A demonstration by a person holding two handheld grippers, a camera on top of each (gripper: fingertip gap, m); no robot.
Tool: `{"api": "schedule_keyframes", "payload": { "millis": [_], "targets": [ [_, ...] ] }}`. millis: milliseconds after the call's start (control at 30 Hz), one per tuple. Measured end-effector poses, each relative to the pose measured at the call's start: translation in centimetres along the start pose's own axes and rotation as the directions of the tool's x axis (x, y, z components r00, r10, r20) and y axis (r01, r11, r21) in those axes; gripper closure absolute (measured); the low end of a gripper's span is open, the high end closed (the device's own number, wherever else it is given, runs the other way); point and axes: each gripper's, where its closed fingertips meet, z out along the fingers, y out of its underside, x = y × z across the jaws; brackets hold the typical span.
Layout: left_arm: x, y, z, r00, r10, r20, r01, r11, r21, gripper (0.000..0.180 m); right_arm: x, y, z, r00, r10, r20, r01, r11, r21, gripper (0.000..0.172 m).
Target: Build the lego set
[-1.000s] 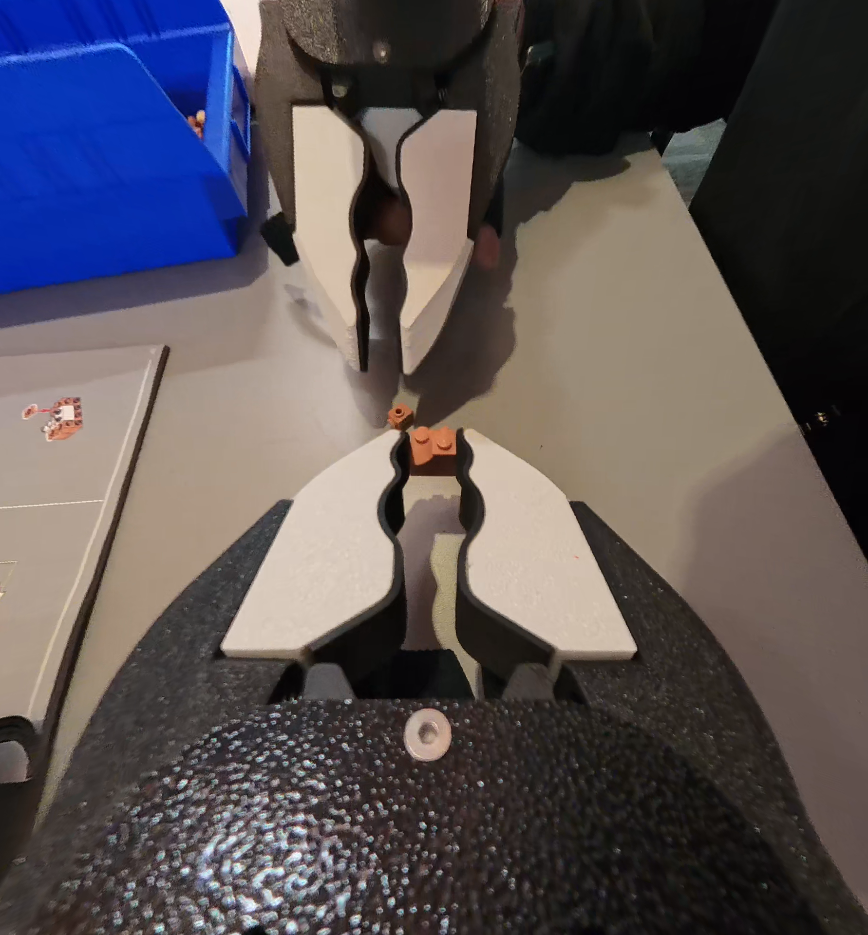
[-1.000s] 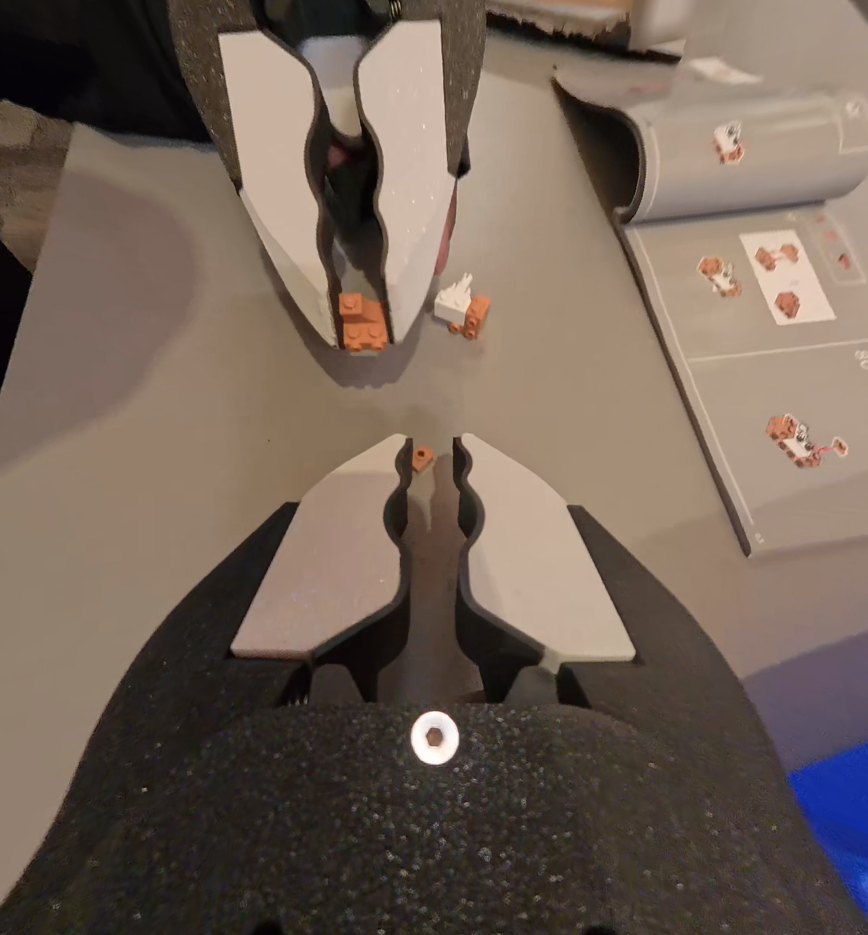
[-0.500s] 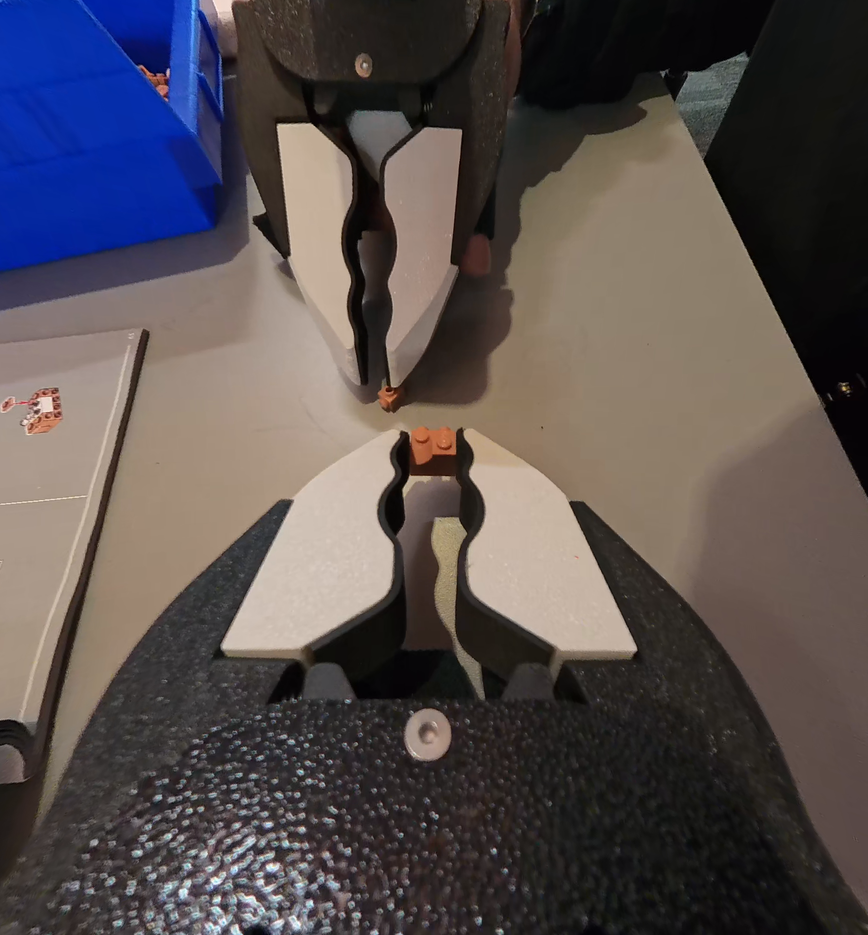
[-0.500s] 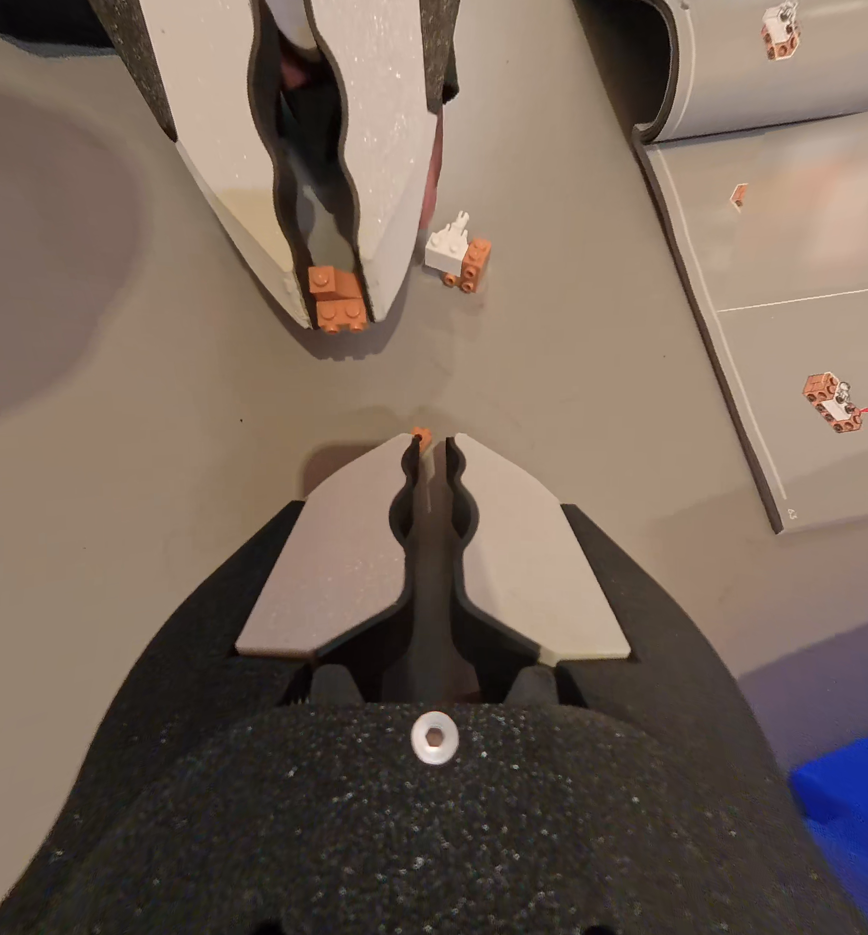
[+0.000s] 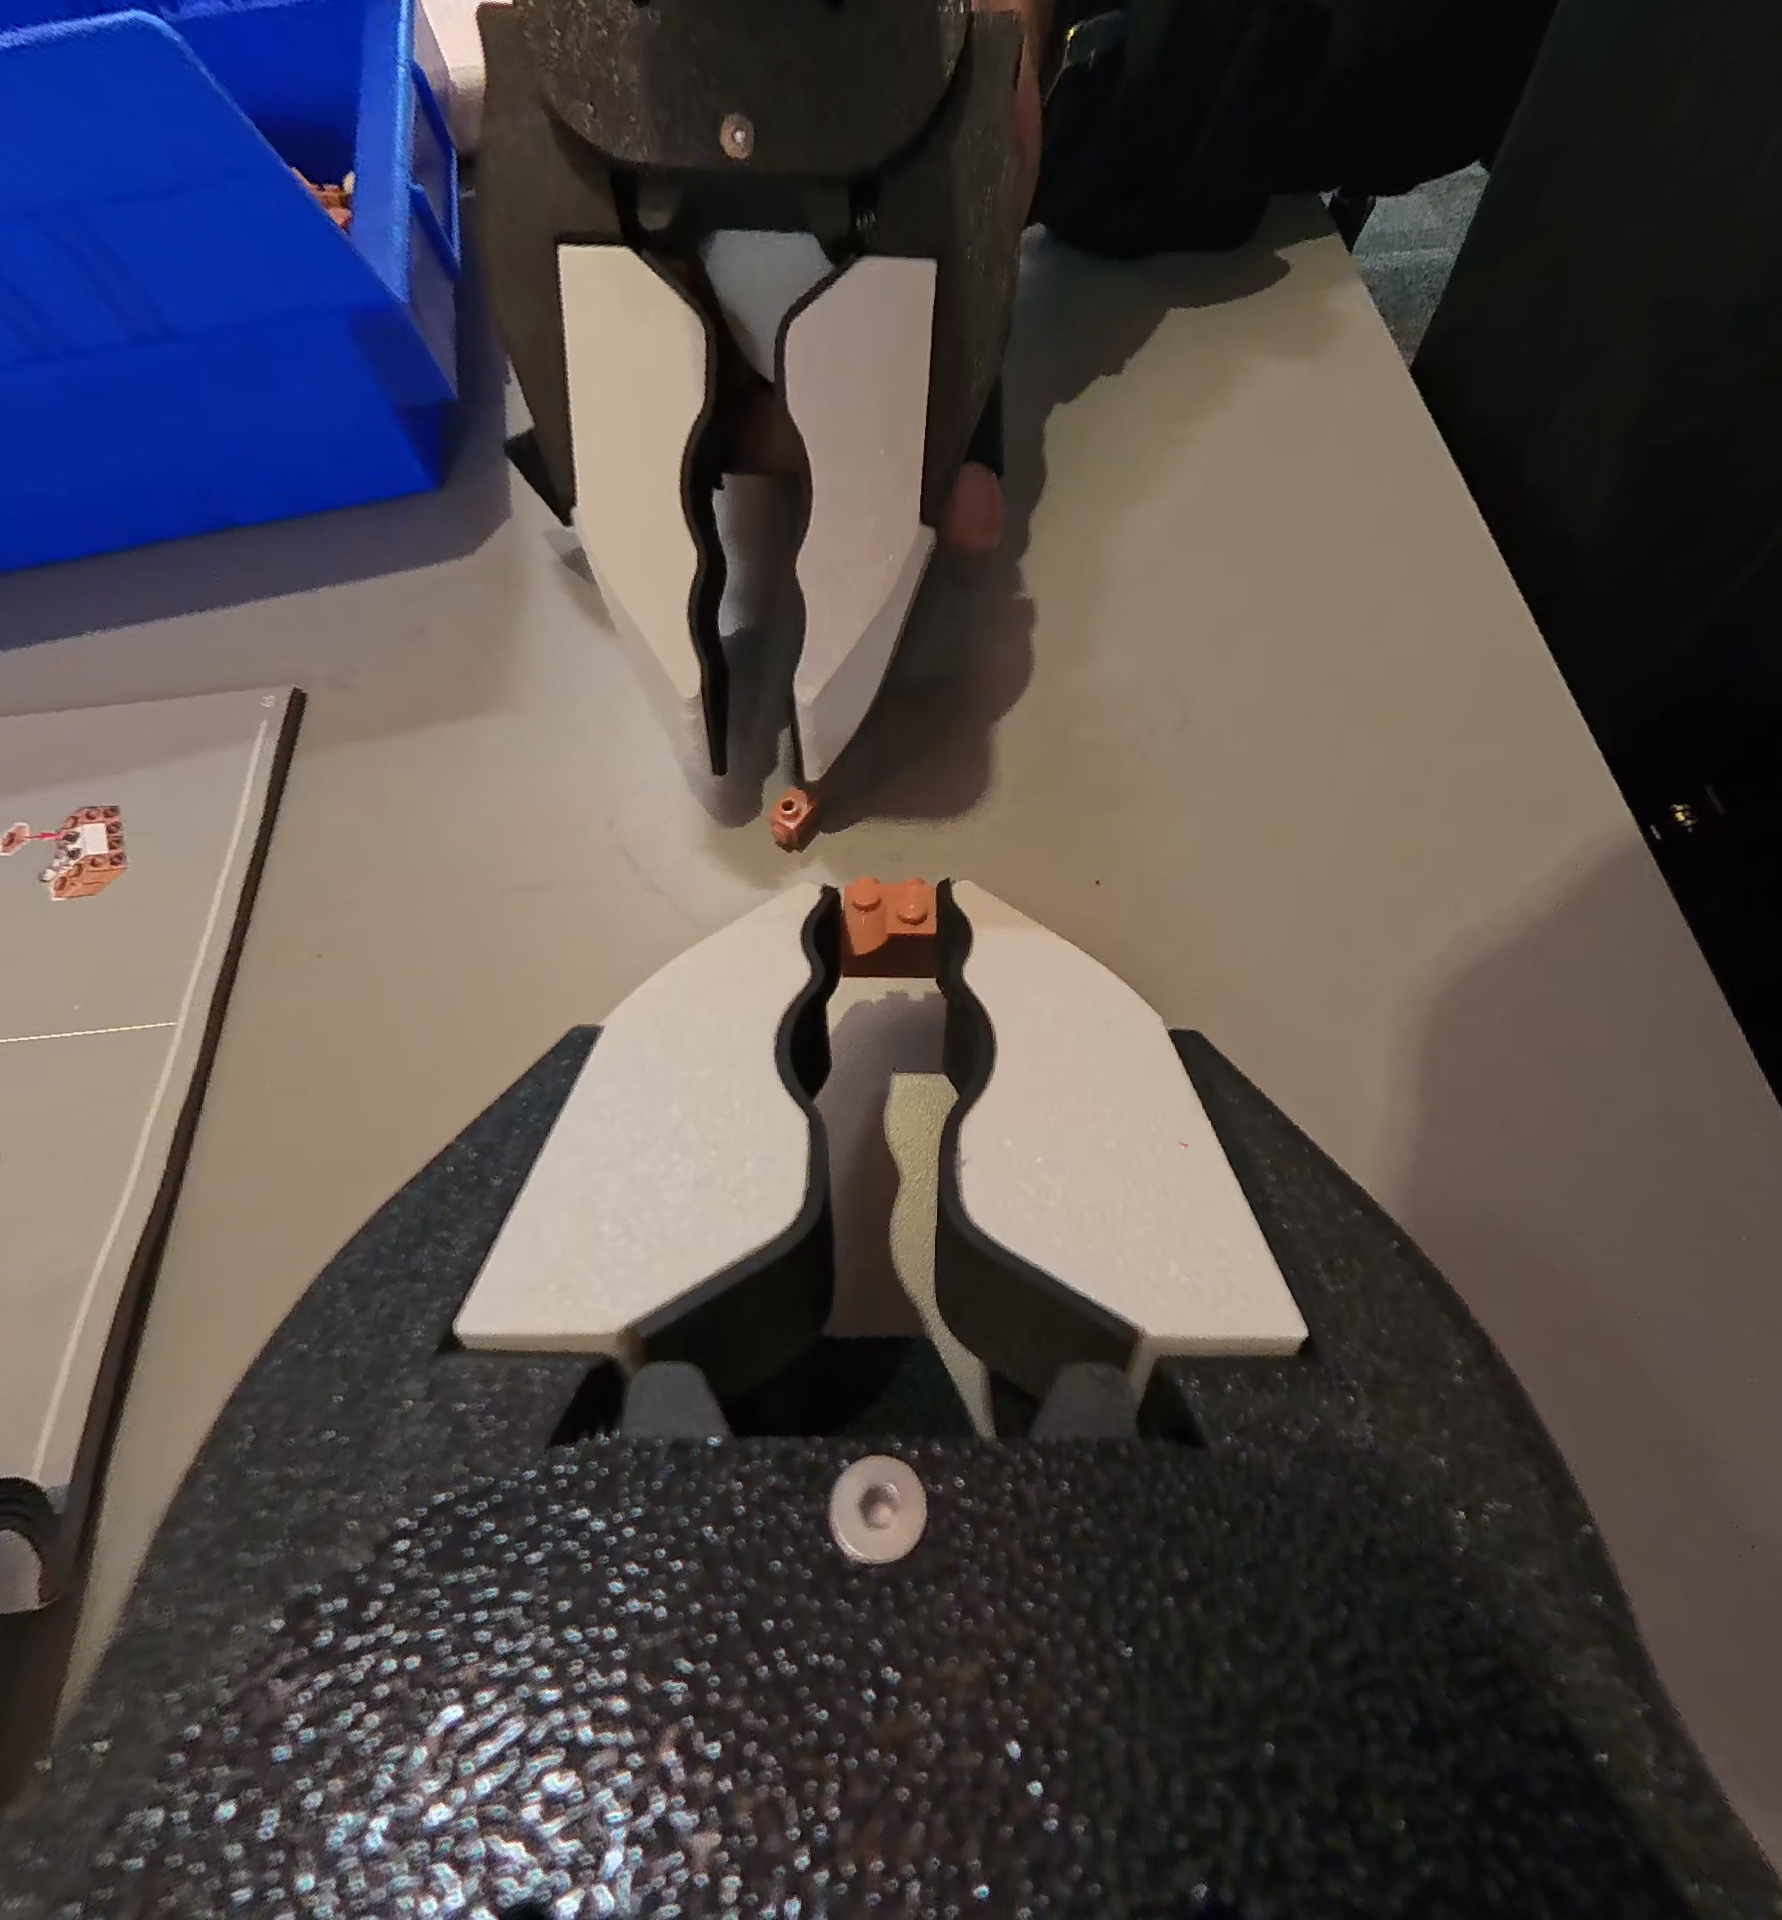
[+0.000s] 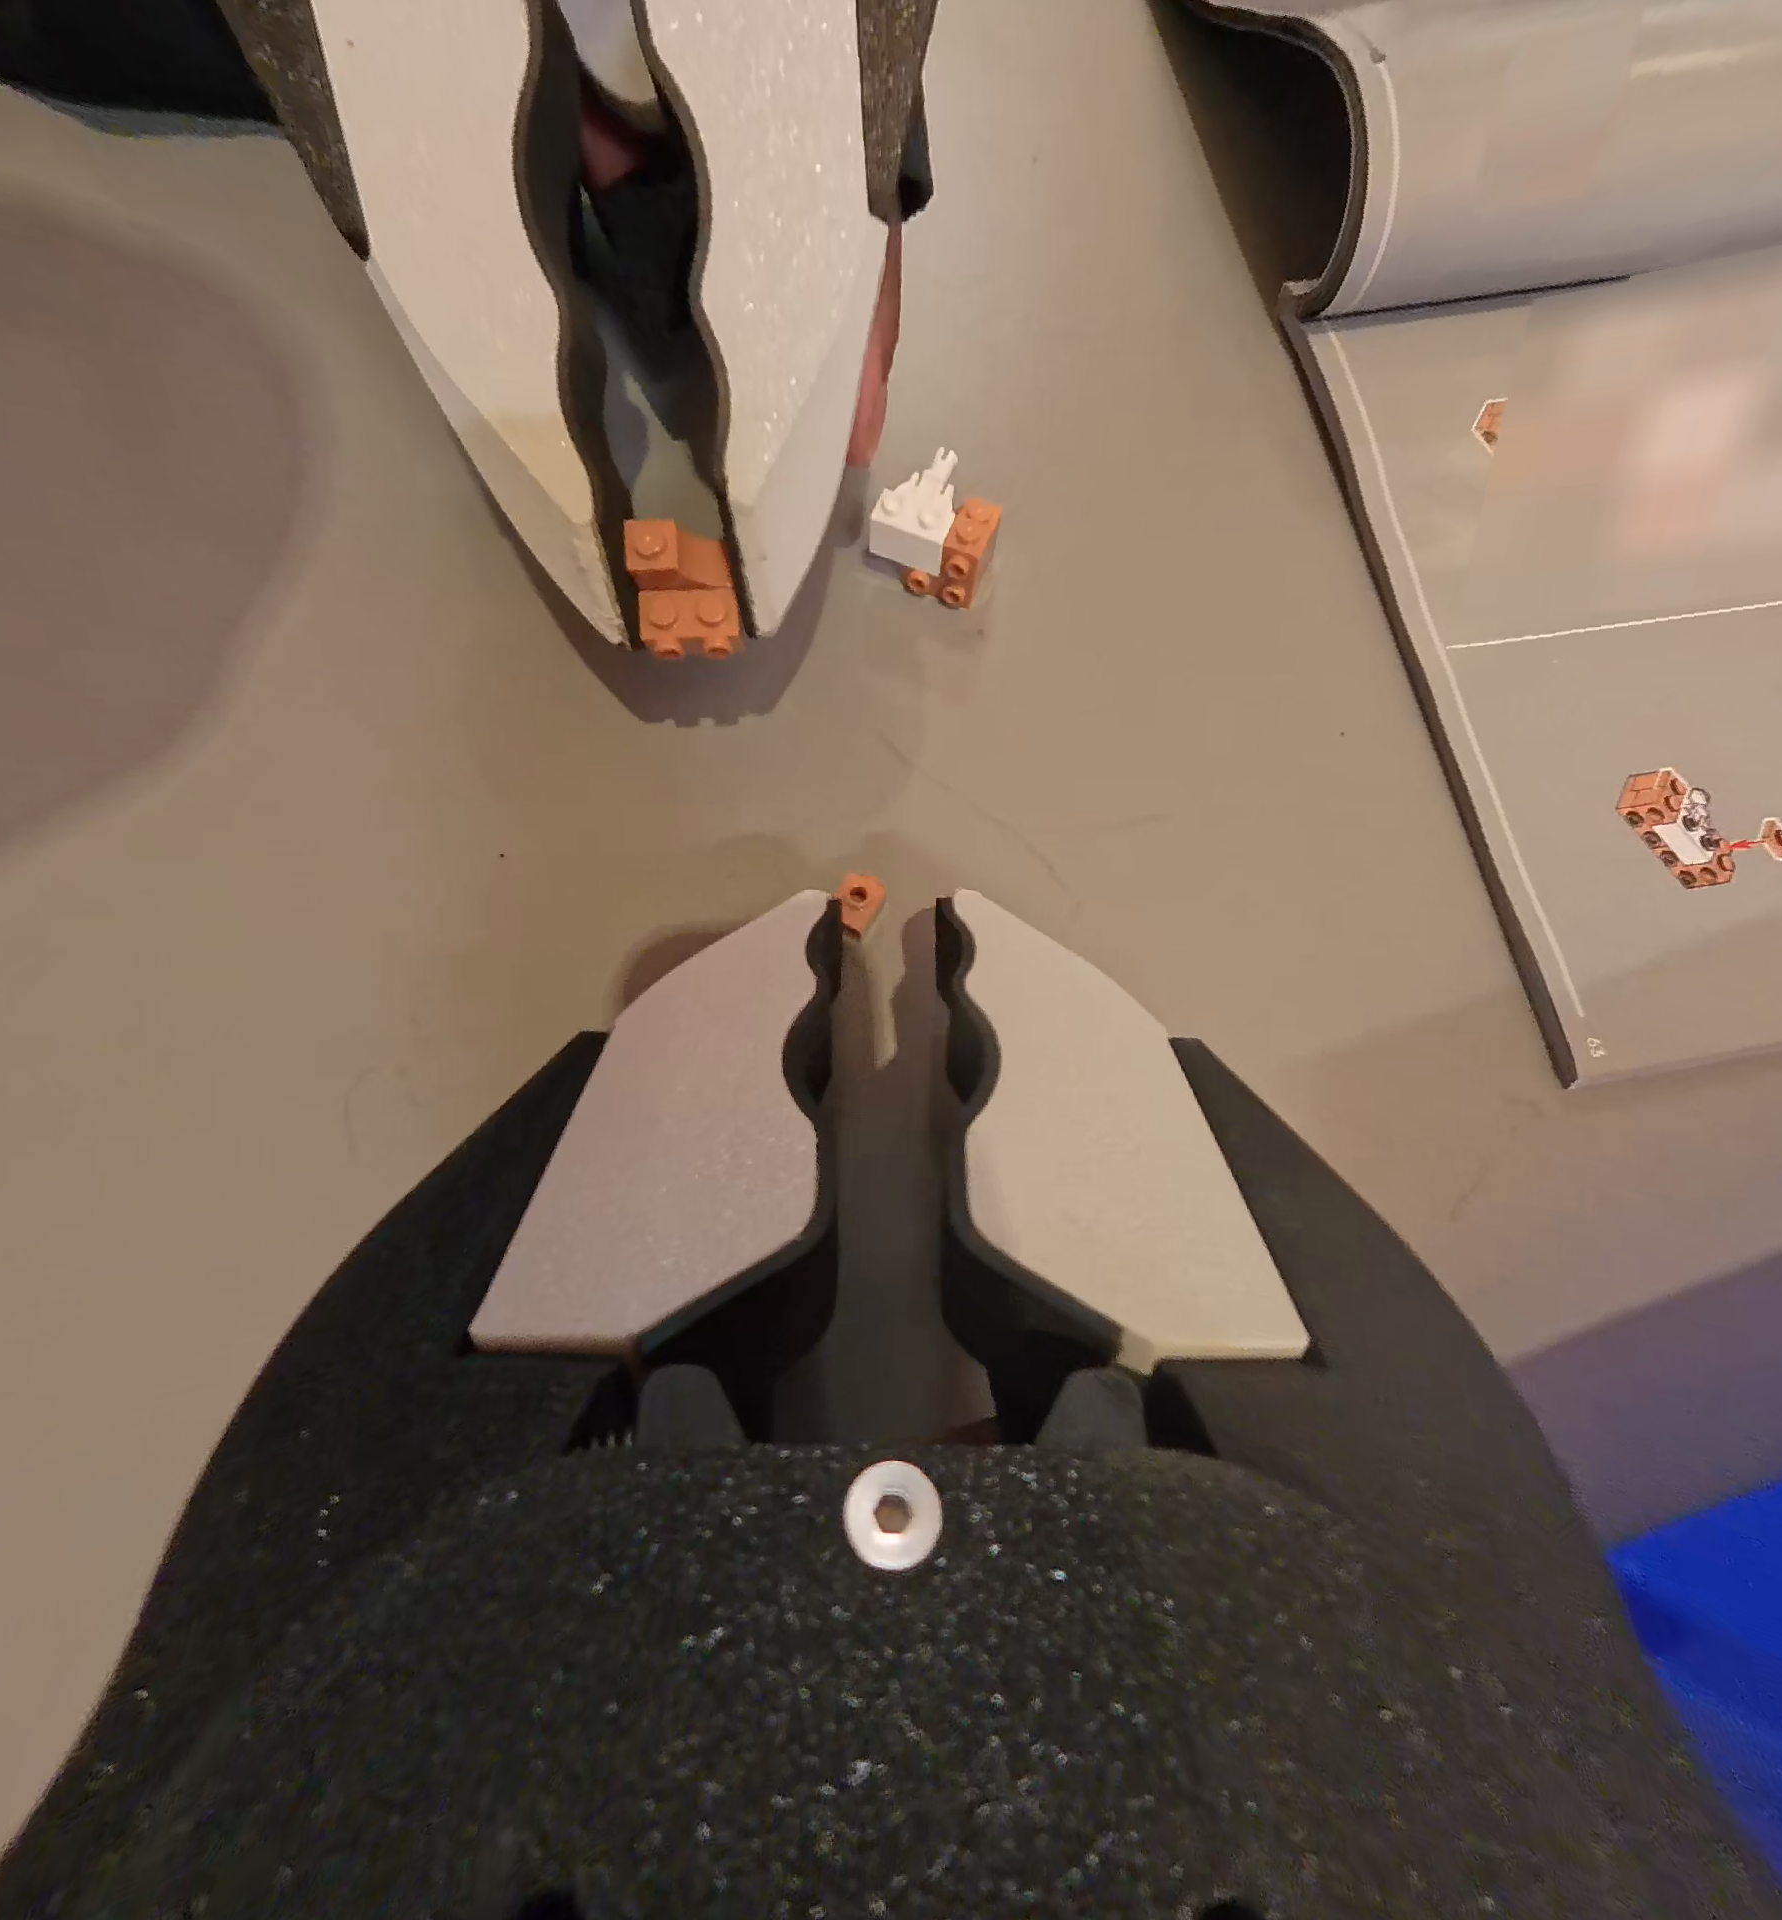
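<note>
A blue bin at far left holds small brown pieces on the grey table; an open booklet lies beside it. The left gripper clamps a brown brick assembly. The right gripper stands parted, a tiny brown piece against one fingertip, loose. A white-and-brown assembly sits near.

Two brown brick pieces on the grey desk

A stepped brown brick assembly sits clamped between the left claw pads, studs up. A tiny single-stud brown brick lies tilted against one fingertip of the parted right claw, the other fingertip apart from it.
</note>
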Motion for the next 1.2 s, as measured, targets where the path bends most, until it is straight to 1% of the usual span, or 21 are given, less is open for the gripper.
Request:
{"api": "schedule_keyframes", "payload": {
  "millis": [200, 300, 500, 833, 900, 967, 1067, 1200],
  "targets": [
    [0.0, 0.2, 0.0, 1.0, -0.004, -0.003, 0.004, 1.0, -0.003, 0.164, -0.1, 1.2, 0.5, 0.999, -0.032, -0.009, 0.031, 0.998, -0.061, 0.155],
    [-0.1, 0.3, 0.1, 1.0, -0.007, -0.005, 0.007, 1.0, -0.004, 0.164, -0.2, 1.2, 0.4, 1.0, -0.026, 0.004, 0.026, 0.998, -0.061, 0.154],
    [-0.1, 0.3, 0.0, 1.0, -0.011, -0.004, 0.011, 1.0, -0.002, 0.164, 0.2, 0.3, 0.2, 1.0, 0.025, -0.002, -0.025, 1.0, -0.005, 0.153],
    [-0.1, 0.3, 0.1, 1.0, -0.013, -0.005, 0.012, 1.0, -0.006, 0.164, 0.0, 0.6, 0.4, 1.0, 0.002, -0.007, -0.002, 1.0, -0.022, 0.155],
    [-0.1, 0.3, 0.1, 1.0, -0.013, -0.005, 0.013, 1.0, -0.006, 0.164, 0.0, 1.1, 0.5, 1.0, -0.009, -0.008, 0.008, 0.998, -0.055, 0.153],
    [-0.1, 0.3, 0.1, 1.0, -0.013, -0.005, 0.013, 1.0, -0.005, 0.164, -0.2, 1.1, 0.6, 1.0, -0.021, -0.008, 0.021, 0.998, -0.057, 0.153],
    [-0.1, 0.3, 0.0, 1.0, -0.014, -0.005, 0.014, 1.0, -0.006, 0.164, -0.1, 1.1, 0.5, 1.0, -0.016, -0.005, 0.016, 0.998, -0.057, 0.151],
    [-0.2, 0.4, -0.1, 1.0, -0.018, 0.0, 0.018, 1.0, -0.01, 0.164, 0.2, 0.6, 0.4, 1.0, -0.013, -0.016, 0.012, 1.0, -0.023, 0.151]
  ]
}}
